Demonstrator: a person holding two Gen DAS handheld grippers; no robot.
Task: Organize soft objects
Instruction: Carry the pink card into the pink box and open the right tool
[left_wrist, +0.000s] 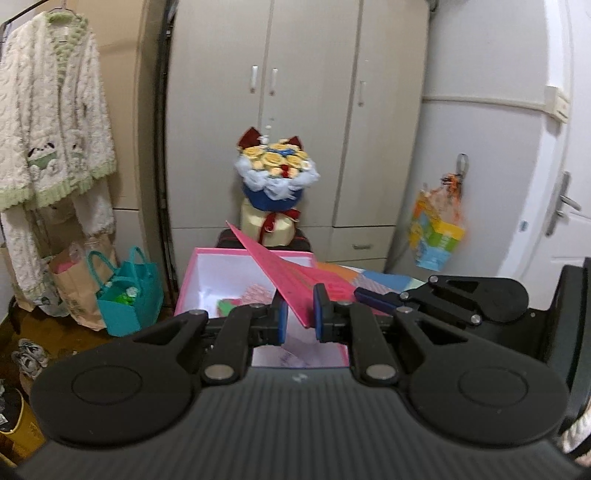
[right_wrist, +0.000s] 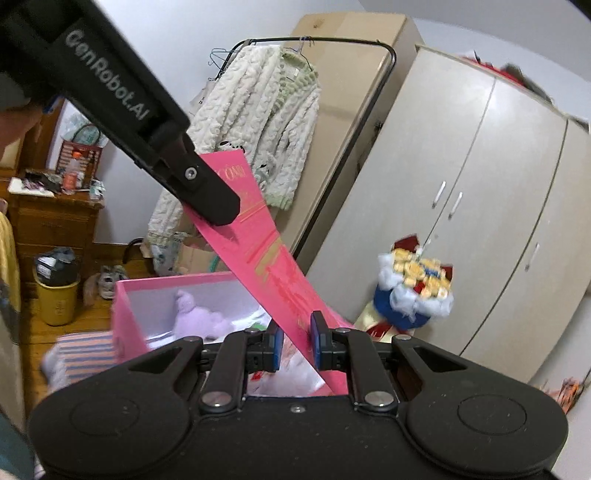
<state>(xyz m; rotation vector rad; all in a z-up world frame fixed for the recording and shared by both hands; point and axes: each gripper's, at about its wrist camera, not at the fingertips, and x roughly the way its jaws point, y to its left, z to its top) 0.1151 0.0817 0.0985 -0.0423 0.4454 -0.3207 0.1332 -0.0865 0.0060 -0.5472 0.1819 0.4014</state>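
Note:
A pink box (left_wrist: 186, 280) with a white inside stands open below both grippers; it also shows in the right wrist view (right_wrist: 127, 314). A lilac plush toy (right_wrist: 195, 317) and patterned soft items (left_wrist: 236, 301) lie inside it. The pink lid (left_wrist: 280, 277) is held tilted above the box. My left gripper (left_wrist: 300, 314) is shut on one edge of the lid. My right gripper (right_wrist: 296, 341) is shut on the lid's (right_wrist: 258, 240) other edge. The left gripper's body (right_wrist: 147, 122) crosses the right wrist view over the lid's far end.
A plush flower bouquet (left_wrist: 275, 177) stands behind the box, before a beige wardrobe (left_wrist: 303, 92). A white cardigan (left_wrist: 48, 110) hangs at the left above a teal bag (left_wrist: 129, 299) and a paper bag (left_wrist: 79, 284). A striped cloth (right_wrist: 85, 354) lies beside the box.

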